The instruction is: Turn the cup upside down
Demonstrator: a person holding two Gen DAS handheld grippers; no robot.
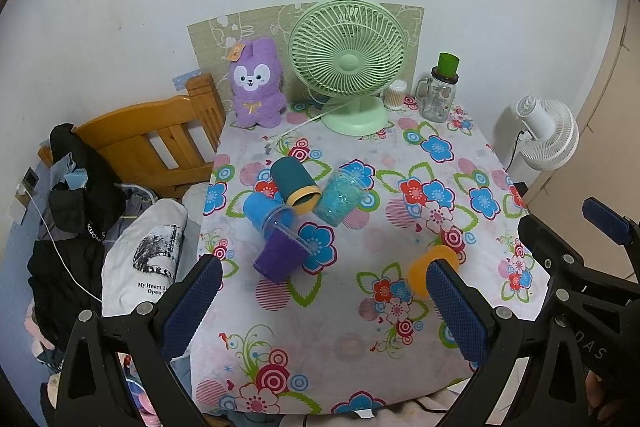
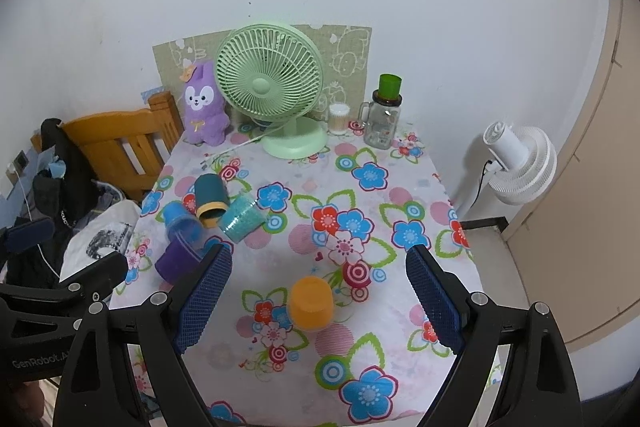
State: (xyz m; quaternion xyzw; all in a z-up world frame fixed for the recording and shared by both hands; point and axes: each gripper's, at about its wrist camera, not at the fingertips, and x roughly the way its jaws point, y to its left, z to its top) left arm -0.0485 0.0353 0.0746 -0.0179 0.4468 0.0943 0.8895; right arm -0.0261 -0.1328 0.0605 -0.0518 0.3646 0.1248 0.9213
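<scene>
An orange cup (image 2: 311, 302) stands upside down on the flowered tablecloth, between and just beyond my right gripper's (image 2: 320, 301) open fingers; it also shows in the left wrist view (image 1: 424, 267), partly behind my left gripper's right finger. Several cups lie on their sides in a cluster at the table's left: dark teal (image 1: 294, 183), glittery turquoise (image 1: 340, 195), blue (image 1: 267, 213) and purple (image 1: 278, 255). My left gripper (image 1: 324, 301) is open and empty above the table's near part, the purple cup just beyond its left finger.
A green desk fan (image 1: 347, 63), purple plush rabbit (image 1: 256, 89), cotton swab jar (image 1: 394, 94) and glass jar with green cup on top (image 1: 438, 97) line the back edge. A wooden bed frame (image 1: 156, 139) with clothes stands left; a white floor fan (image 1: 546, 133) right.
</scene>
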